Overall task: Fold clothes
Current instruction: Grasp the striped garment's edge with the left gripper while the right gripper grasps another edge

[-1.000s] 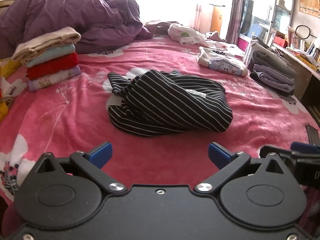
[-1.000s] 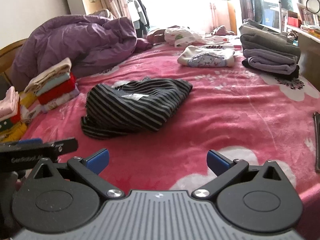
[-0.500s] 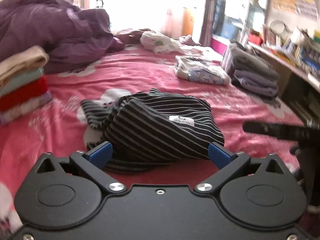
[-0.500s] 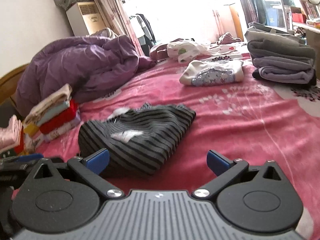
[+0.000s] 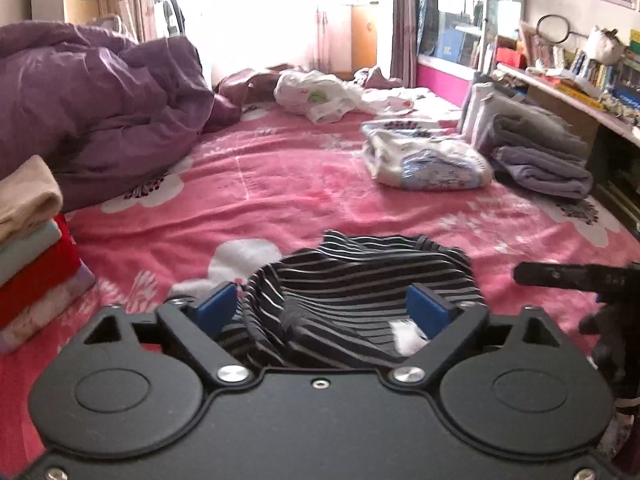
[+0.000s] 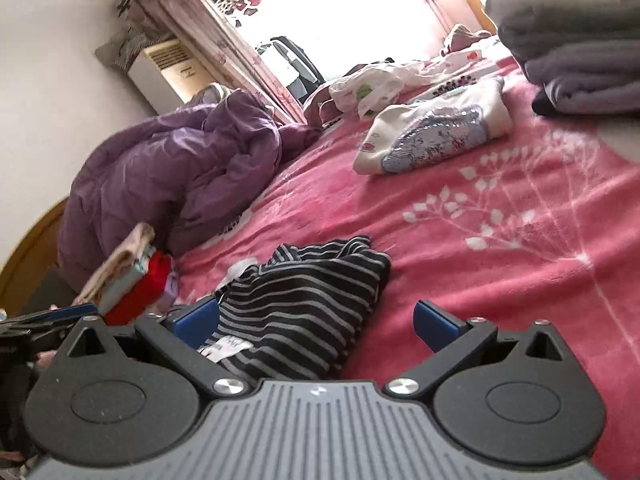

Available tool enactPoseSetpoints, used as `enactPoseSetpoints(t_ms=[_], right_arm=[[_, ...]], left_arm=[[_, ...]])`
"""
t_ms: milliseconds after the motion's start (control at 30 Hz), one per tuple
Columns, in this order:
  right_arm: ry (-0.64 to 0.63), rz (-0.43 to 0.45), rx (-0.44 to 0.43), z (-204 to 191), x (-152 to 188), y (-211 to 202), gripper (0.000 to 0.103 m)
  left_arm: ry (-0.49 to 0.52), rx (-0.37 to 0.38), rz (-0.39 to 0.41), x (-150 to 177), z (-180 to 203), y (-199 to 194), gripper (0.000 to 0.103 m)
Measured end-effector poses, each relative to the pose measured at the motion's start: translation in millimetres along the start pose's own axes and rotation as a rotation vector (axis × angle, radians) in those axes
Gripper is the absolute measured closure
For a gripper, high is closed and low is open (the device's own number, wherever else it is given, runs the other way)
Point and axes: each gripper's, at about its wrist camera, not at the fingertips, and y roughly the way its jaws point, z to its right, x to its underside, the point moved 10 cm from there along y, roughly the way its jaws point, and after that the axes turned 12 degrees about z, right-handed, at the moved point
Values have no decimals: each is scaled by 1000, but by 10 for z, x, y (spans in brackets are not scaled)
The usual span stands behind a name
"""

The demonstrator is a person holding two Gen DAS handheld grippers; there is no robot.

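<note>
Underneath, pink flowered bedspread (image 5: 304, 184) with striped garment (image 5: 360, 292) between both hand-held grippers' spread jaws, left's closing.

A lived-in bedroom at home around me, bed (image 5: 280, 184) under a pink flowered blanket, purple duvet (image 5: 100, 112) heaped up, folded clothes stacks (image 5: 28, 248), curtained bright window (image 5: 260, 12), cluttered bookshelf (image 5: 580, 68) alongside

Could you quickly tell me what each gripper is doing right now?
Left gripper: closing around the striped garment, not yet gripping.
Right gripper: open, holding nothing.
</note>
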Motion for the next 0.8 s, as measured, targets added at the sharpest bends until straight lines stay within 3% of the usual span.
enactPoseSetpoints(t_ms=[67,100,200,400,533,800], right_arm=[[-7,-6,-6,56,-2,93,4],[-11,-11,-8,82,-7,141,9],[-4,-27,-19,163,-28,266,20],[5,-62,-22,358,-47,566,32],[-4,-82,-25,458,-25,755,35],[45,-94,-95,519,-35,1026,31]], left_arm=[[8,8,-23,-14,-90,169,28],[13,10,-38,-11,-134,255,30],[35,18,-71,-14,-261,517,33],[101,40,-154,91,-420,1006,39],[87,97,-230,230,-502,1305,40],[-75,216,-326,476,-446,1638,41]])
